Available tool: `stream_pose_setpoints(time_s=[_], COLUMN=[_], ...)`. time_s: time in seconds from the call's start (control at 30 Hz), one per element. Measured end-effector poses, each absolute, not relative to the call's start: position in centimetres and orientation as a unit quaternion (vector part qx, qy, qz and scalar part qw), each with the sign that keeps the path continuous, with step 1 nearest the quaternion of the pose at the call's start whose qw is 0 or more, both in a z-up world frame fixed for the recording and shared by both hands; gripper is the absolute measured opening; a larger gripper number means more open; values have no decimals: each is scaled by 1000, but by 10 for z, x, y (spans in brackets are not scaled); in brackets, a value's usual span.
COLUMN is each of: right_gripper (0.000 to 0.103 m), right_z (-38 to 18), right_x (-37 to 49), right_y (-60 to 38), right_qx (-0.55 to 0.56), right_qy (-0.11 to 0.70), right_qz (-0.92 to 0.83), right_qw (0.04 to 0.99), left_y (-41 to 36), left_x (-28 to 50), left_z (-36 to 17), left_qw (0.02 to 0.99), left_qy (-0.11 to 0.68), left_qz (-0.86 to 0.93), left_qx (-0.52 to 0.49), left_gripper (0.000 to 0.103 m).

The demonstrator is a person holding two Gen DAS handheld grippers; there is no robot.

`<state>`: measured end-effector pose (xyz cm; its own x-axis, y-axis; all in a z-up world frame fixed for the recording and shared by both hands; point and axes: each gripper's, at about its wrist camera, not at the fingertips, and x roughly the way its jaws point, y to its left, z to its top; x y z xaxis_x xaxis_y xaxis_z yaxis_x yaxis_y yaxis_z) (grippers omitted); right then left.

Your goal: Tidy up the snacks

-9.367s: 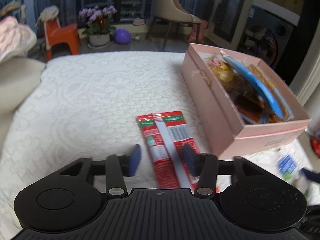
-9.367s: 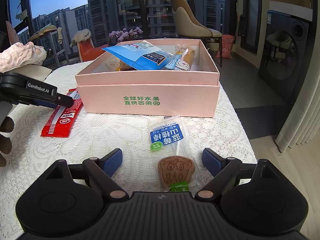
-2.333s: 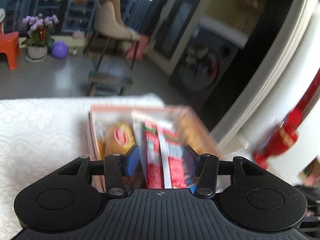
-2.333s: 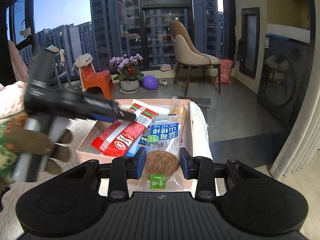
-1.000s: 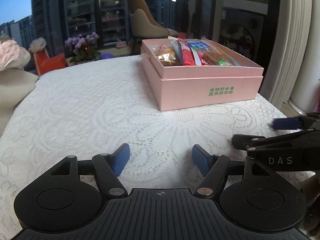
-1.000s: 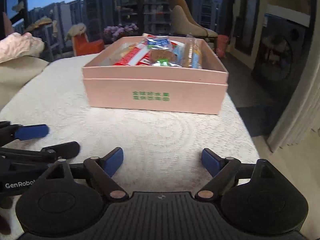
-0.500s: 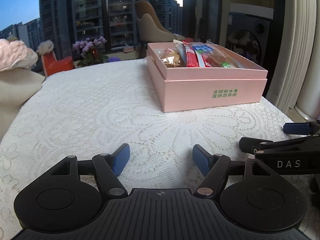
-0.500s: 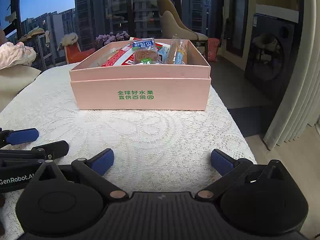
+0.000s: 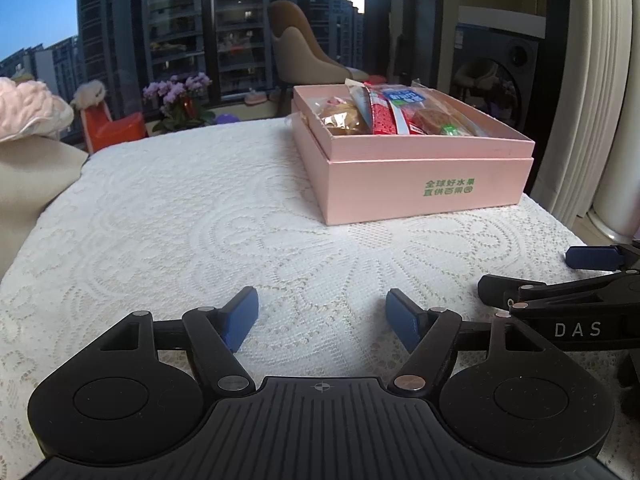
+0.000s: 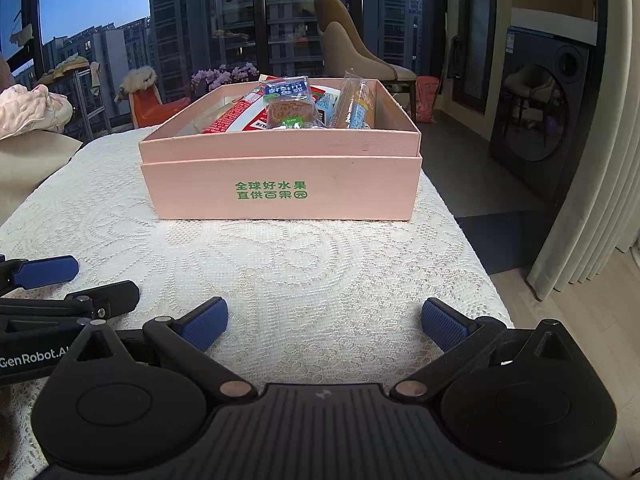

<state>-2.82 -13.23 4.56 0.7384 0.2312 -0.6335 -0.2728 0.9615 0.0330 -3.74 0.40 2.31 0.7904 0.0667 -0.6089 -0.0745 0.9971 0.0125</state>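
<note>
A pink box with green lettering stands on the white lace tablecloth. It holds several snack packets: a red and white one, a brown cookie pack and a bread pack. My left gripper is open and empty, low over the cloth in front of the box. My right gripper is open and empty, also near the cloth. Each gripper shows at the edge of the other's view.
The table's right edge drops to the floor beside a pale curtain. A beige chair, an orange stool and potted flowers stand beyond the table. A cushion lies at the left.
Both grippers let go of their packets into the box about two seconds ago and drew back to the near side of the table. In the last half second the box has drifted slightly in both views.
</note>
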Motion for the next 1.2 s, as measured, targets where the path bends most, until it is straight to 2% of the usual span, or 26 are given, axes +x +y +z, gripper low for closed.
stream_pose_setpoints(time_s=[1.2], right_gripper=[103], right_z=[45], right_x=[-28], right_y=[-132], right_qx=[-31], right_qy=[336], right_qz=[135], right_qw=[932], left_y=[4], left_x=[-37], left_z=[25], left_qw=[946], left_qy=[320], left_qz=[40], left_qx=[-8], left_gripper=[74])
